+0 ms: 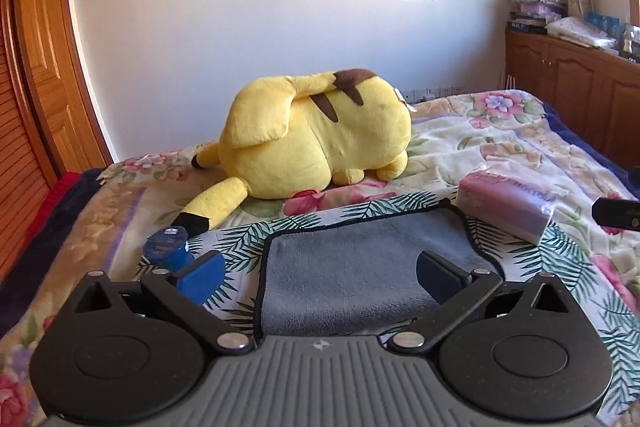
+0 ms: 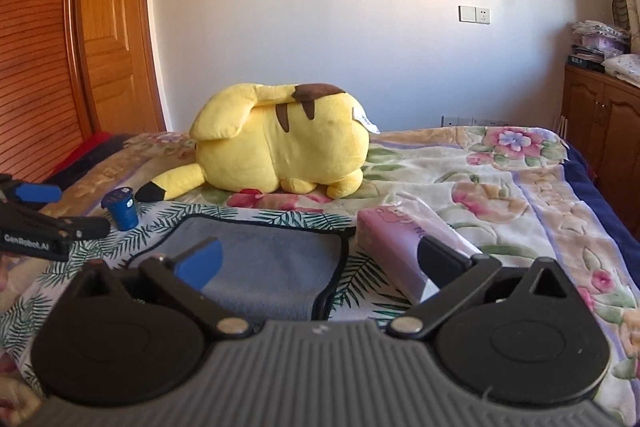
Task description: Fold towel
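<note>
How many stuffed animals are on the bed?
1. A yellow plush toy lies on its side on the flowered blanket, behind the gray towel. Anything behind it would be hidden.

Between the left gripper's (image 1: 320,277) spread fingers lies the towel (image 1: 360,267), a grey, matt, fleecy cloth with a dark stitched hem. Its finger pads (image 1: 202,277) look like blue ribbed rubber, set on black matt plastic links with shiny metal rivets; the body is grey ridged plastic. The right gripper (image 2: 320,267) has the same finish. Under the towel is a thin, smooth palm-leaf printed cloth (image 1: 568,251), and beyond it a soft, fuzzy floral blanket (image 2: 500,187). Ahead of the fingers, the yellow plush toy (image 1: 320,135) has short matt pile. Beside the right finger, the purple tissue pack (image 2: 400,251) has a glossy plastic wrap. Beyond the left finger stands a blue plastic cup (image 2: 122,209).
</note>
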